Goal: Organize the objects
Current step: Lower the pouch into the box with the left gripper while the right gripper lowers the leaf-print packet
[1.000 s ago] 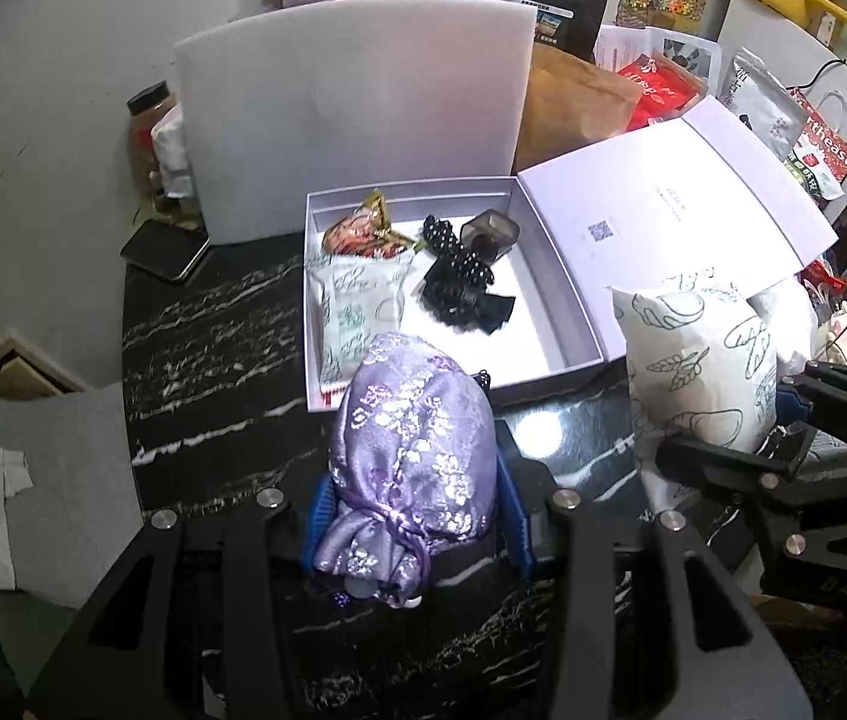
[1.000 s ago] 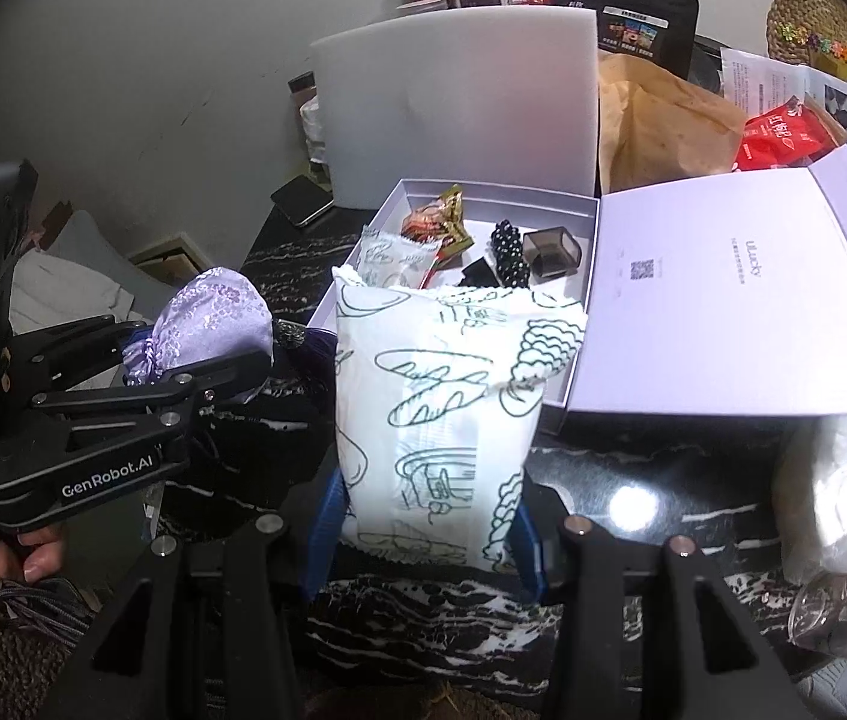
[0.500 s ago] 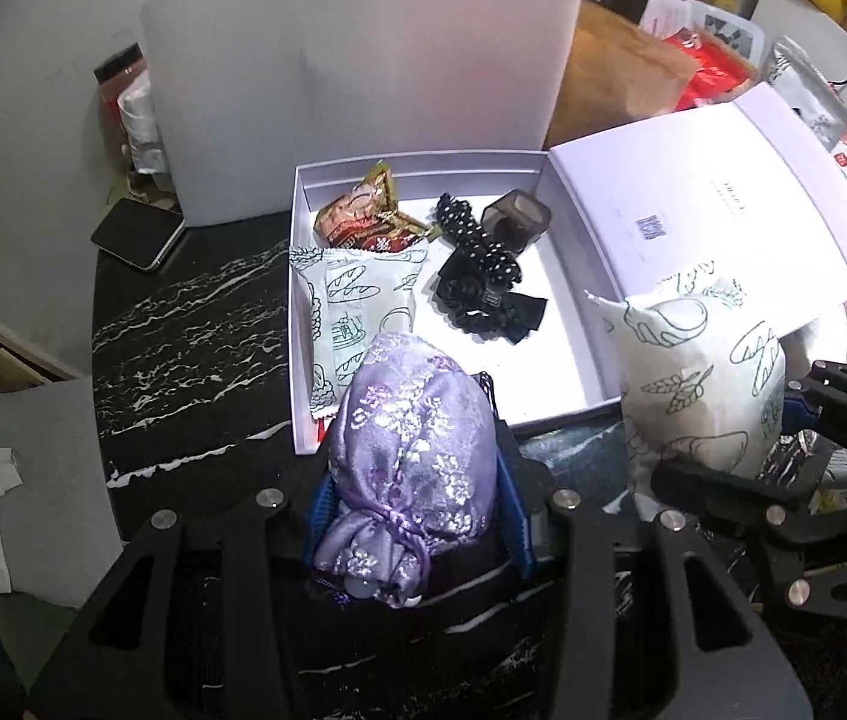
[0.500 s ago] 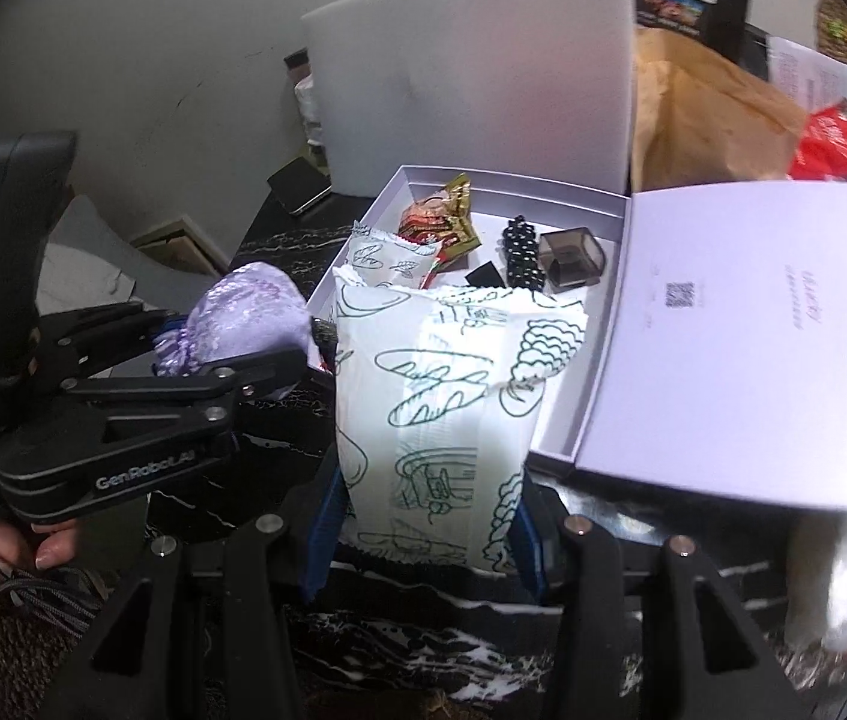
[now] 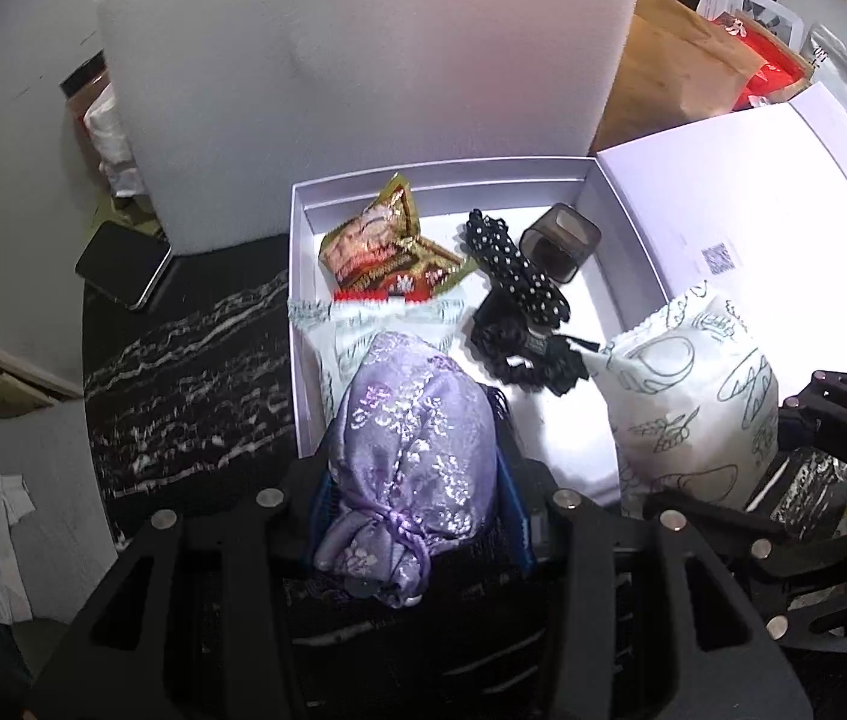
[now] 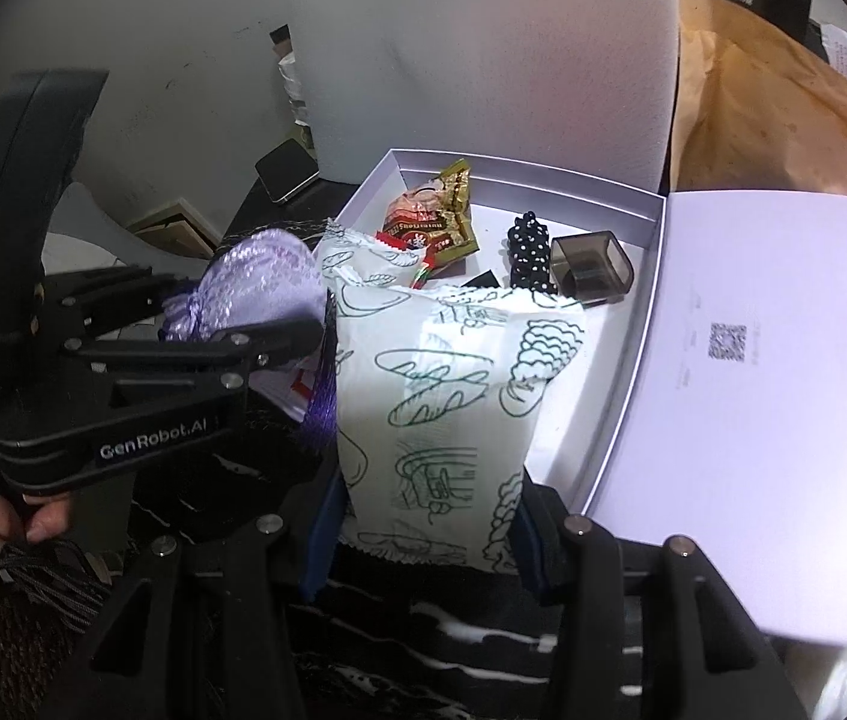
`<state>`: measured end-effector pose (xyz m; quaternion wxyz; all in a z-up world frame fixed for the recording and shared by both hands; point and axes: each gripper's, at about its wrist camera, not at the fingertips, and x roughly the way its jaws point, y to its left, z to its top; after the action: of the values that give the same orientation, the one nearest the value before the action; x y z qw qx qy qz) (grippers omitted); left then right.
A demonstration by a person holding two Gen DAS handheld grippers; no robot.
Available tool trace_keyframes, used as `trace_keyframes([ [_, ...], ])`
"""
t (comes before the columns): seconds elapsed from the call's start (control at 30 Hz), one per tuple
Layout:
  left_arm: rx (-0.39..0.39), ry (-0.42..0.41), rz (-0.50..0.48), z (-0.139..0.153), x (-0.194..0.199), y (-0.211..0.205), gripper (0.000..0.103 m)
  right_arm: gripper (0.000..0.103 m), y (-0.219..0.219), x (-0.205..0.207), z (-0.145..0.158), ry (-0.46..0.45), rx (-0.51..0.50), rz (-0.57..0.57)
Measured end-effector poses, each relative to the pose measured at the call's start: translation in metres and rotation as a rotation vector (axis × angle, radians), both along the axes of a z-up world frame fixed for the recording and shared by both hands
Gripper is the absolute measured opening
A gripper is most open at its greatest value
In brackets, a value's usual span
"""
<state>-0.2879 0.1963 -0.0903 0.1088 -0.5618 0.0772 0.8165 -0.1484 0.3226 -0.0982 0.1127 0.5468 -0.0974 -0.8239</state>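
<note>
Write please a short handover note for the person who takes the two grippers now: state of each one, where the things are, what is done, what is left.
Left gripper: jaws shut on the purple pouch, over the near edge of the white box.
Right gripper: jaws shut on the white snack packet, at the box's near edge.
Done: red-gold snack packet, black hair tie, dark small container and another white packet lie inside.
Left: place both held items inside, release. Lid lies open.

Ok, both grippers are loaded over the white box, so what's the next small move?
Probably lower the left gripper and release its shiny purple brocade pouch into the open white cardboard box. The pouch already hangs over the box's near left corner, where another packet lies, while bare floor shows just right.
</note>
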Motion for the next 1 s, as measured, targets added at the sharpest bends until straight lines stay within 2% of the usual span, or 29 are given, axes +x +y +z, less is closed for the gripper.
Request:
trace_keyframes([
  [0.6, 0.007, 0.018, -0.045, -0.021, -0.071, 0.02, 0.043, 0.049, 0.026, -0.063, -0.018, 0.036, 0.021, 0.025],
  [1.0, -0.009, 0.034, -0.053, -0.04, -0.109, 0.02, 0.043, 0.049, 0.032, -0.097, -0.039, 0.015, 0.006, 0.017],
])
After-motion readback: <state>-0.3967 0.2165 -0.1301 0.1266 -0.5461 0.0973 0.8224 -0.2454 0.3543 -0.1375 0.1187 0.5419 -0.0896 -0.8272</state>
